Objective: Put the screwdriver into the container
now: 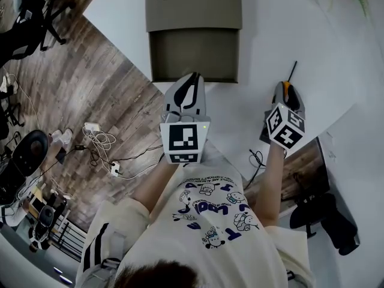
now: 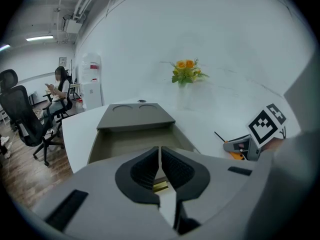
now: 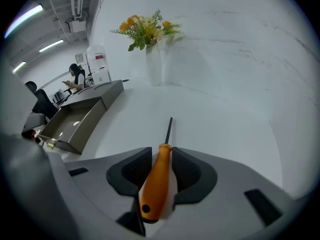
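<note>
An orange-handled screwdriver (image 3: 157,179) with a thin black shaft lies on the white table (image 1: 324,47), shaft pointing away from me. My right gripper (image 3: 162,160) is down over it and open, the handle lying between the pads with a sliver of gap at the right pad. From the head view only the handle's front end (image 1: 287,87) and the shaft show ahead of that gripper (image 1: 288,96). The grey-brown container (image 1: 193,50), an open tray with a two-hollow shelf at its far end, stands left of it. My left gripper (image 2: 160,151) hangs shut and empty over the tray's near rim (image 1: 191,80).
A vase of orange flowers (image 3: 147,29) stands at the table's far side. The table's edge runs diagonally at the left, with wooden floor, cables (image 1: 99,143) and office chairs (image 2: 25,119) beyond. A person (image 2: 60,89) sits at a far desk.
</note>
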`<action>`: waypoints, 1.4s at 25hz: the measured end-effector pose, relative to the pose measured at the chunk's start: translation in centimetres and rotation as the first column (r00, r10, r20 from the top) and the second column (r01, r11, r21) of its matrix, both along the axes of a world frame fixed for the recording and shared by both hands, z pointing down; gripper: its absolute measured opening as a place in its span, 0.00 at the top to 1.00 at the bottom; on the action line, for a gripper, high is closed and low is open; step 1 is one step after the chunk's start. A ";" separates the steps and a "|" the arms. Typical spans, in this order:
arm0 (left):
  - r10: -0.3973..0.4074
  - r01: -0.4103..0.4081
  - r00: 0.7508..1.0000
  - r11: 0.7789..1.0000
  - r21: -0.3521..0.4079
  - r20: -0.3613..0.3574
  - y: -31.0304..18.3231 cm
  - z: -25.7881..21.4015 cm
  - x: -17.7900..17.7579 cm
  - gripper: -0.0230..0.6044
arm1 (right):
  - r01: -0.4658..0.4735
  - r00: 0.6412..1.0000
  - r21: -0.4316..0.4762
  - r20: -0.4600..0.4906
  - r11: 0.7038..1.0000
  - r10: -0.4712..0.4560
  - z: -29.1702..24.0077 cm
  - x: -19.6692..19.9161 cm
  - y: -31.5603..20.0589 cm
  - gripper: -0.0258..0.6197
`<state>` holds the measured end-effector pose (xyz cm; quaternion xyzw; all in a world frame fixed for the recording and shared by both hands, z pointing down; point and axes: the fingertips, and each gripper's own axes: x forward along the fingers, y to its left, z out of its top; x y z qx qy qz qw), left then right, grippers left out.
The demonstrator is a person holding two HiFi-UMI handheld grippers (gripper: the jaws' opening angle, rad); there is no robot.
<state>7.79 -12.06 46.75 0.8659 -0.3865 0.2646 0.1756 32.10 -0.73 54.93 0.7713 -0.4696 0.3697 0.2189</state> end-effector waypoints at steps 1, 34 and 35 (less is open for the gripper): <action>0.001 -0.001 1.000 1.000 -0.001 0.001 0.1 0.0 0.0 0.92 | -0.005 1.000 -0.004 0.004 1.000 0.005 0.0 0.0 0.0 0.74; -0.084 0.092 0.992 0.993 0.079 -0.089 -0.1 -4.7 -2.8 0.92 | 0.119 0.993 0.182 -0.031 0.976 -0.115 -10.2 -3.6 -5.2 0.81; -0.091 0.099 0.991 0.992 0.082 -0.095 -0.3 -5.1 -3.1 0.92 | 0.134 0.991 0.187 -0.036 0.973 -0.130 -10.8 -4.0 -5.7 0.81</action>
